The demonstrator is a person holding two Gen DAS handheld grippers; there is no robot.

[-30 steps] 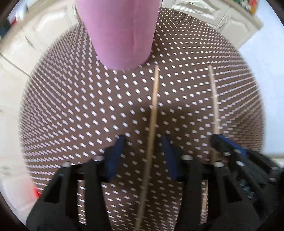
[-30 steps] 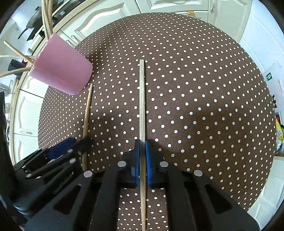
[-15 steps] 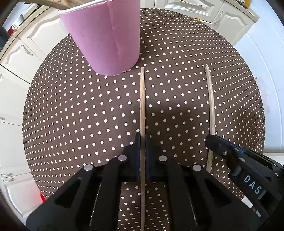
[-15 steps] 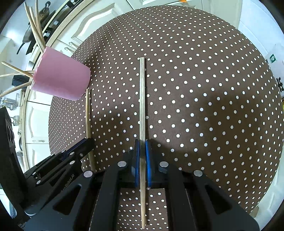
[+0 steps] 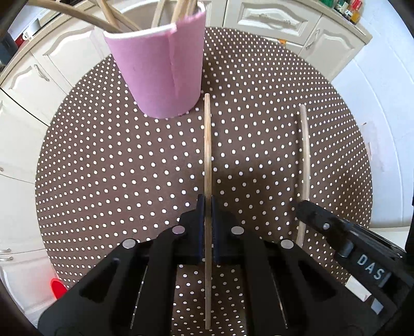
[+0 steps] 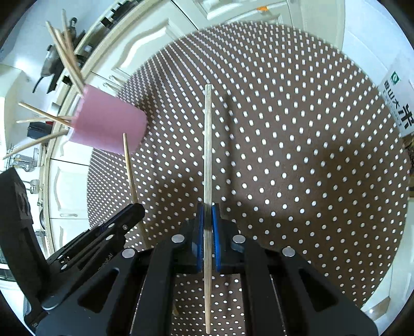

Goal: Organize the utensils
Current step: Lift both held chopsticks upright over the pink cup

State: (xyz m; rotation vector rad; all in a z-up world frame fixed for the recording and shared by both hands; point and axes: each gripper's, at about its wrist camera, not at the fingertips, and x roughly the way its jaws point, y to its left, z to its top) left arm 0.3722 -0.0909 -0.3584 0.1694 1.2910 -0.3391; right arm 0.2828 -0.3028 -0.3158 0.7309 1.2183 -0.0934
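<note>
Left gripper (image 5: 207, 206): jaws closed on a wooden chopstick (image 5: 207, 144), its far tip just beside the pink cup's (image 5: 160, 69) base.
Right gripper (image 6: 207, 212): jaws clamped on a second chopstick (image 6: 207, 144), pointing out across the dotted tablecloth (image 6: 297, 155).
Left wrist view only: the cup's open top, with sticks (image 5: 113, 18) leaning inside.
Right wrist view only: the cup from its side (blurred), and a packet with green printing (image 6: 396, 103) at the table's right edge.
Both views: the other gripper at the frame's side.

Black plastic grippers — left gripper (image 5: 207, 206), right gripper (image 6: 207, 212) — blue pads, silver screws (white "DAS" lettering).
</note>
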